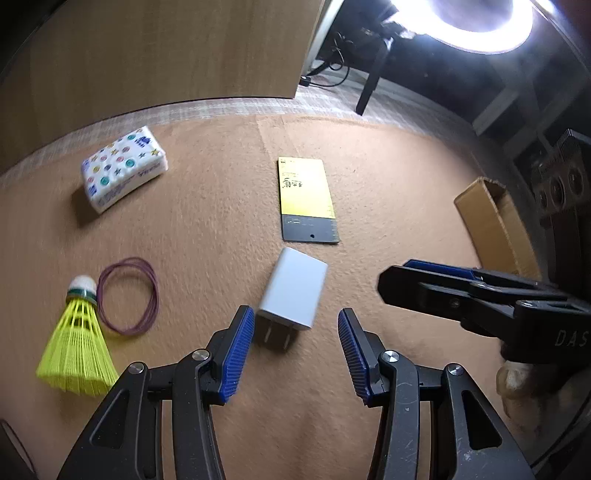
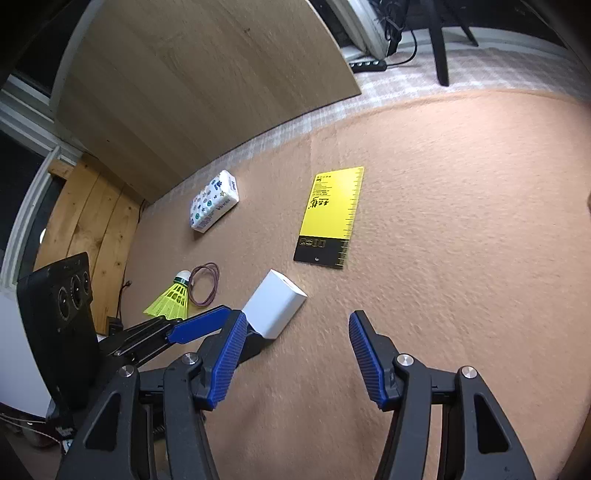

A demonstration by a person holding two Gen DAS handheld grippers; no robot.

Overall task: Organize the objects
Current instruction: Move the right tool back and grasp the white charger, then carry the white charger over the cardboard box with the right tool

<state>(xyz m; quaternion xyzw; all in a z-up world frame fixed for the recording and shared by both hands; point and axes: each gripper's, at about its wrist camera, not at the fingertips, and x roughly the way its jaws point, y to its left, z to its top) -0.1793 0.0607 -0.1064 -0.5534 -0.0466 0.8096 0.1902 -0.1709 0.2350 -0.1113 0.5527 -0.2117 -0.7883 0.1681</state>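
A white charger plug [image 1: 293,288] lies on the tan felt mat [image 1: 388,192], prongs toward me. My left gripper [image 1: 295,321] is open, its tips on either side of the prongs, not touching. The charger also shows in the right wrist view [image 2: 275,308]. My right gripper [image 2: 295,325] is open and empty, just right of the charger; in the left wrist view it [image 1: 391,282] reaches in from the right. A yellow and black card [image 1: 308,199], a patterned tissue pack [image 1: 123,168], a yellow shuttlecock [image 1: 77,347] and a purple rubber band [image 1: 129,295] lie on the mat.
An open cardboard box [image 1: 495,225] stands at the mat's right edge. A wooden panel [image 1: 166,55] stands behind the mat. A ring light [image 1: 480,26] glares at the top right. Cables and a power strip [image 2: 369,65] lie on the floor beyond.
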